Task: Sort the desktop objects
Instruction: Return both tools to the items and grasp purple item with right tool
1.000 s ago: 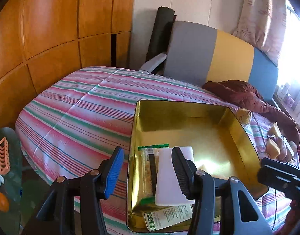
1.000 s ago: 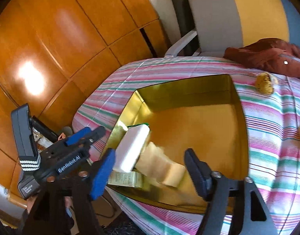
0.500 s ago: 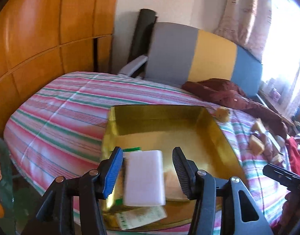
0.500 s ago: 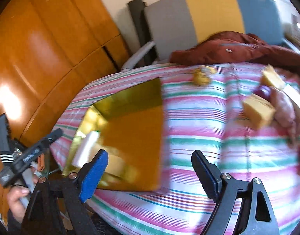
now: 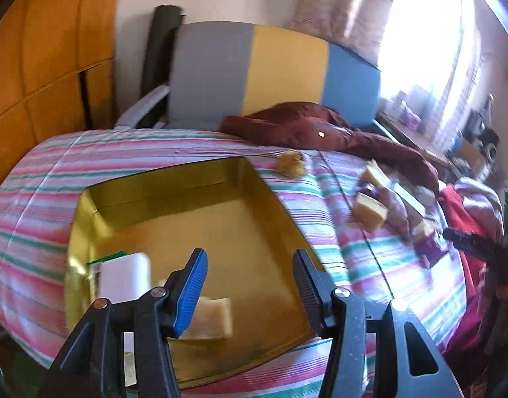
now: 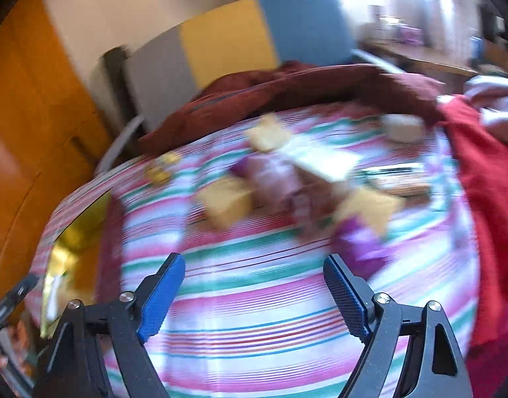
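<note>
A gold tray [image 5: 174, 179] lies on the striped cloth [image 5: 38, 199] and holds a white block [image 5: 124, 277], a tan block [image 5: 211, 318] and a green-edged packet [image 5: 106, 260]. My left gripper [image 5: 250, 258] hangs open over the tray's near part, empty. In the blurred right wrist view my right gripper [image 6: 253, 260] is over bare striped cloth, its jaws wide and closing with nothing between them. Beyond it lie tan blocks [image 6: 227, 204], a white card [image 6: 320, 159] and a purple item [image 6: 363, 242]. The tray [image 6: 78, 229] shows at that view's left edge.
A maroon jacket [image 5: 303, 129] lies along the back of the cloth and a red cloth [image 6: 486, 182] at the right. A grey, yellow and blue chair back [image 5: 270, 76] stands behind, beside a wood-panelled wall [image 5: 48, 49]. A yellow crumpled lump [image 5: 290, 164] sits past the tray.
Both grippers swung right. The left one left the white block behind. The right one moved off the tray to the cloth near the clutter; the tan block earlier between its jaws now lies in the tray.
</note>
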{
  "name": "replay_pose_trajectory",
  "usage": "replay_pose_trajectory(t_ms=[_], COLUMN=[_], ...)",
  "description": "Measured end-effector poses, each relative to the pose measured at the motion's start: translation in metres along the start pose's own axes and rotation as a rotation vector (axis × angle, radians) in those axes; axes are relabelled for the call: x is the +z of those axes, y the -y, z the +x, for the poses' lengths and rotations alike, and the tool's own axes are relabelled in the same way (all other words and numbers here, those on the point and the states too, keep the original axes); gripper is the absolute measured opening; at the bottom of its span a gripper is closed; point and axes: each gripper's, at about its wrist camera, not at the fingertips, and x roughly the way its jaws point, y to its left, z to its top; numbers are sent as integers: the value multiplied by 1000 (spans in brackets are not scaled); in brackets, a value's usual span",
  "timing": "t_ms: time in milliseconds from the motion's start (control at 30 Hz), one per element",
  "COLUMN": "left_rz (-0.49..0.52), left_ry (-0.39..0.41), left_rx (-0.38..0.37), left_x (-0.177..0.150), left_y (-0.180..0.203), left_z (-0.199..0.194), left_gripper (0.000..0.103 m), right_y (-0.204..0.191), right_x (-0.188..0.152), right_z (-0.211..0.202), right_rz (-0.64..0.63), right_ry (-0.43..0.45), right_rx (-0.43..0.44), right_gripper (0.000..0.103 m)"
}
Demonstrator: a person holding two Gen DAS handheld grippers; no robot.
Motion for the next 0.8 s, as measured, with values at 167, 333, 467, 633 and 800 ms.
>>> replay_pose_trajectory(t_ms=[167, 333, 467, 633, 800], left_rz=[76, 156, 194, 232, 254], left_ry=[-21, -41, -70, -124, -184], left_rx=[-56, -98, -137, -172, -189], left_x=[8, 16, 20, 26, 36], left_y=[35, 72, 97, 120, 137], left_z=[10, 24, 40, 64, 90], left_gripper=[54, 57, 58, 58, 69], right_y=[47, 68, 68, 66, 65], right_x=[12, 9, 7, 5, 6], right_z=[15, 38, 45, 52, 53], right_rz=[80, 107, 89, 63, 53], right_ry=[-52, -105, -131, -162, -162], right_rx=[-106, -133, -142, -157, -133], right_gripper=[69, 61, 50, 34, 31])
